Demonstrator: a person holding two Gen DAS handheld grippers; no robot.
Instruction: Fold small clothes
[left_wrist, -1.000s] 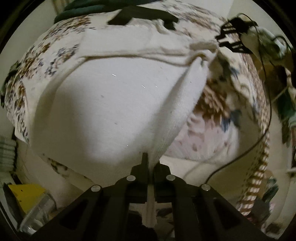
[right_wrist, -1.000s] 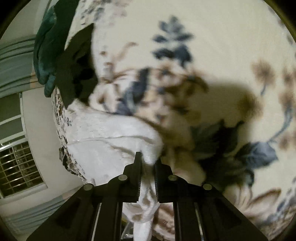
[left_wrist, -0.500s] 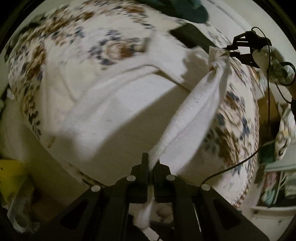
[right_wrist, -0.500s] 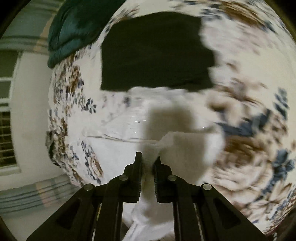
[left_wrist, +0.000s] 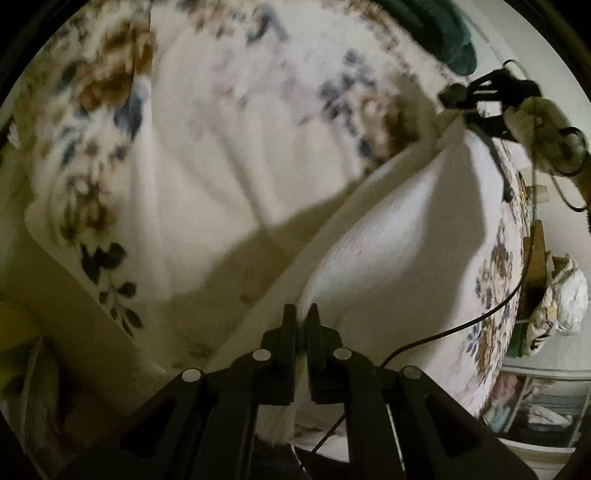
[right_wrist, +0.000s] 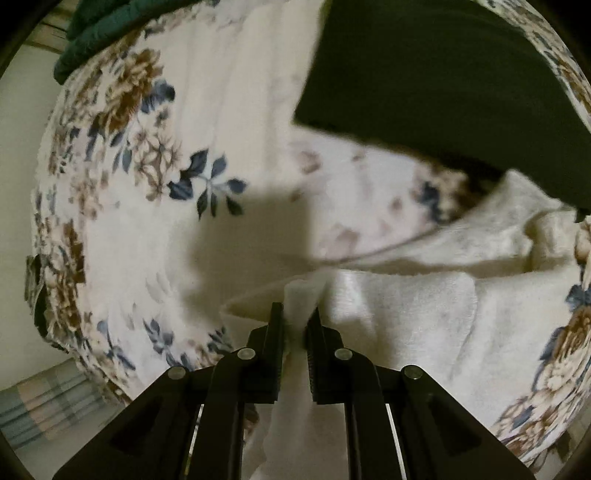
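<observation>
Floral bedding (left_wrist: 110, 155) in white, brown and blue covers the bed that fills both views, with a dark green blanket (right_wrist: 99, 26) bunched at its far edge. On the bedding lies a white cloth (left_wrist: 399, 236), the garment being folded, raised along 1 edge so it sags between the 2 grippers. The left gripper (left_wrist: 301, 317) has its jaws nearly together, pinching a corner of the white cloth, which hangs down between its fingers. In the left wrist view, the right gripper (left_wrist: 461, 107) shows at the far corner of the cloth, gripping that end, with a gloved hand (left_wrist: 543, 125) behind it and a black cable (left_wrist: 480, 314) trailing across the bed edge. From the right wrist view, the jaws stand narrowly apart with a bunched fold of the white cloth clamped between them. A flat black garment (right_wrist: 443, 74) lies just beyond the cloth on the bedding.
</observation>
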